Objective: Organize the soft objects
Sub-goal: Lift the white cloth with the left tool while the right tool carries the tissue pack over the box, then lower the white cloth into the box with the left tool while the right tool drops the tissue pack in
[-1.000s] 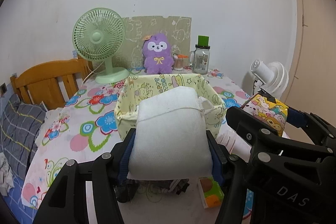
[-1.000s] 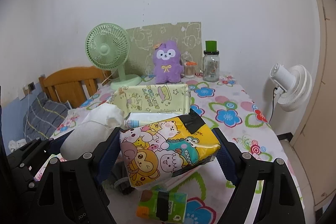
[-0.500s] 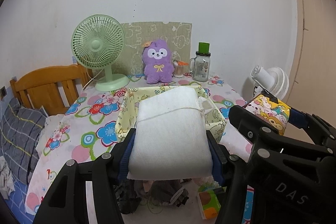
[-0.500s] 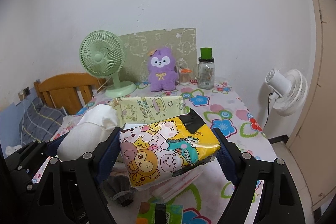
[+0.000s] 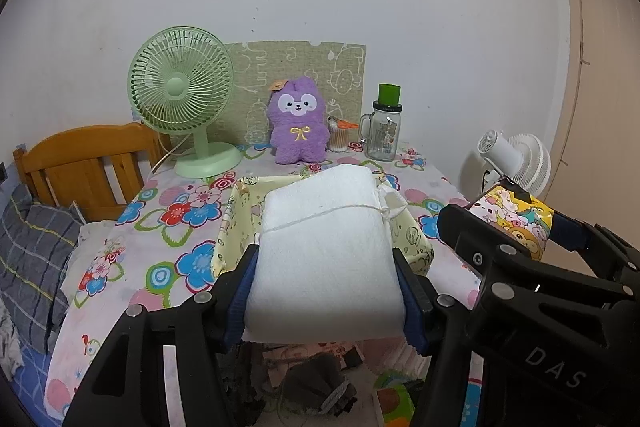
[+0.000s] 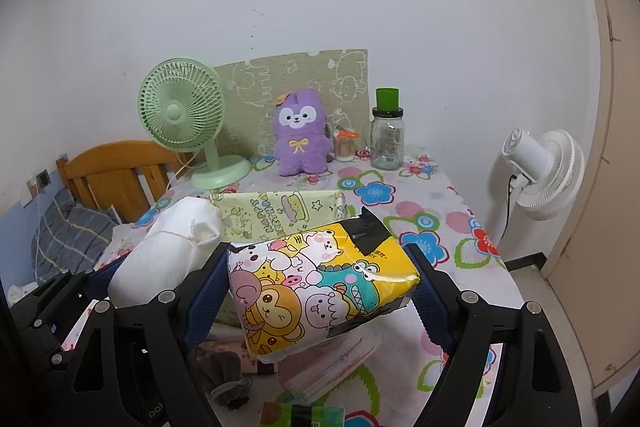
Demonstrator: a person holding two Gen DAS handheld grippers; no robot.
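Left gripper point(image 5: 326, 291) clamps white towel bundle point(image 5: 326, 251), right gripper point(image 6: 320, 291) clamps cartoon tissue pack point(image 6: 320, 287), both short of yellow fabric basket point(image 5: 416, 239); pack's slick film may slip.

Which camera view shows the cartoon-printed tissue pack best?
The right wrist view: the cartoon tissue pack fills the centre, with its printed top fully visible between the right tongs. The left wrist view shows only one end of it at the right edge.

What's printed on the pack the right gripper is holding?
Cartoon animals on yellow, on the tissue pack in the right gripper; right wrist view shows it best.
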